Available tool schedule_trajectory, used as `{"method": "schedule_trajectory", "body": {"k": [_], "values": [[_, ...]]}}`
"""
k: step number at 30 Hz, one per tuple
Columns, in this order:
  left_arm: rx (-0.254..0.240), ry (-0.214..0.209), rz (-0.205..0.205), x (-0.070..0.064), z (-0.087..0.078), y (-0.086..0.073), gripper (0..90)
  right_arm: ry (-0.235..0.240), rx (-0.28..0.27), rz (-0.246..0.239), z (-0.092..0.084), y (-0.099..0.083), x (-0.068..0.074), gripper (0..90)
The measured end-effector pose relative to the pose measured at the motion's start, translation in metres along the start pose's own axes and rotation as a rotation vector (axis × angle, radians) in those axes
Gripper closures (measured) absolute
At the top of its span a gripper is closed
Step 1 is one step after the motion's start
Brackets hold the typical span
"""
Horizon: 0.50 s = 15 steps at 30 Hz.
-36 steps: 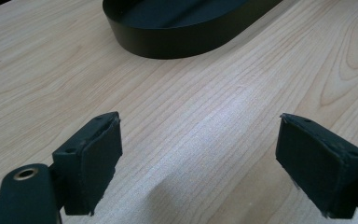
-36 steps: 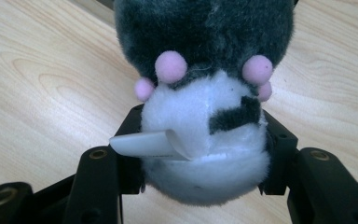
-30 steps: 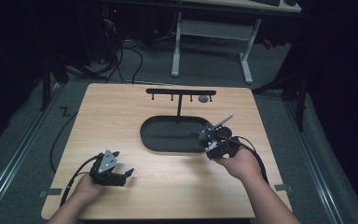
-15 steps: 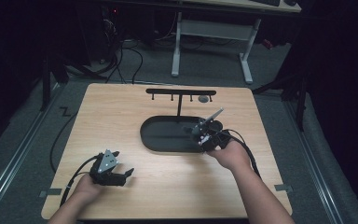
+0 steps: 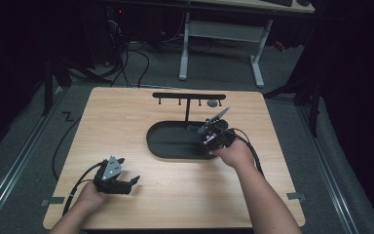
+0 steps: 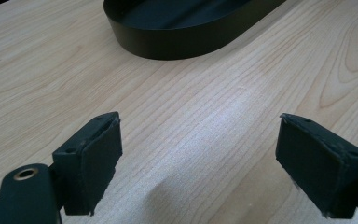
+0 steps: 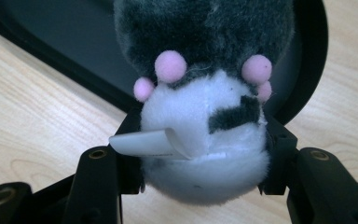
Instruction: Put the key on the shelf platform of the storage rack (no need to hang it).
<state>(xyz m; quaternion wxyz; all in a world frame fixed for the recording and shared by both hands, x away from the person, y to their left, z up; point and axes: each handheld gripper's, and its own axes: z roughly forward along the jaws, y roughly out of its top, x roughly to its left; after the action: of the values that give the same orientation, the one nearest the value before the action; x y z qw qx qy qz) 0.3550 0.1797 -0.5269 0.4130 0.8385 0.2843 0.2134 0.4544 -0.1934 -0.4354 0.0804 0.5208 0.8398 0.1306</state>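
- Dark floor and cables surround a light wooden table [image 5: 126, 122]; a black oval tray [image 5: 170, 141] sits near its middle, with a black hook rack [image 5: 189, 97] standing toward the far edge.
- Right gripper [image 7: 200, 154] has its jaws pressed into a grey-and-white plush toy [image 7: 205, 116] with pink pom-poms and a white tag, held over the tray's right-hand end.
- Left gripper [image 6: 198, 161] rests near the table's near-left corner, jaws spread wide with nothing between them.
- Judging by this, the pick-up is done; what is left looks like lowering the toy into the tray and letting go.
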Motion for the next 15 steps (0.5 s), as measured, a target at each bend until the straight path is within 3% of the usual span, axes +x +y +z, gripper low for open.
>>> {"method": "schedule_trajectory", "body": {"k": [10,11,15], "values": [[-0.002,-0.003,-0.001,0.000,0.000,0.000,15.3,0.011,-0.008,0.013,0.002,0.014,0.005,46.9],[-0.005,-0.003,-0.005,0.000,0.000,0.000,15.4,0.006,-0.008,-0.008,0.003,0.016,0.005,46.9],[-0.005,-0.003,-0.004,0.000,0.000,0.000,15.4,0.005,-0.013,-0.012,0.004,0.019,0.007,46.9]]}}
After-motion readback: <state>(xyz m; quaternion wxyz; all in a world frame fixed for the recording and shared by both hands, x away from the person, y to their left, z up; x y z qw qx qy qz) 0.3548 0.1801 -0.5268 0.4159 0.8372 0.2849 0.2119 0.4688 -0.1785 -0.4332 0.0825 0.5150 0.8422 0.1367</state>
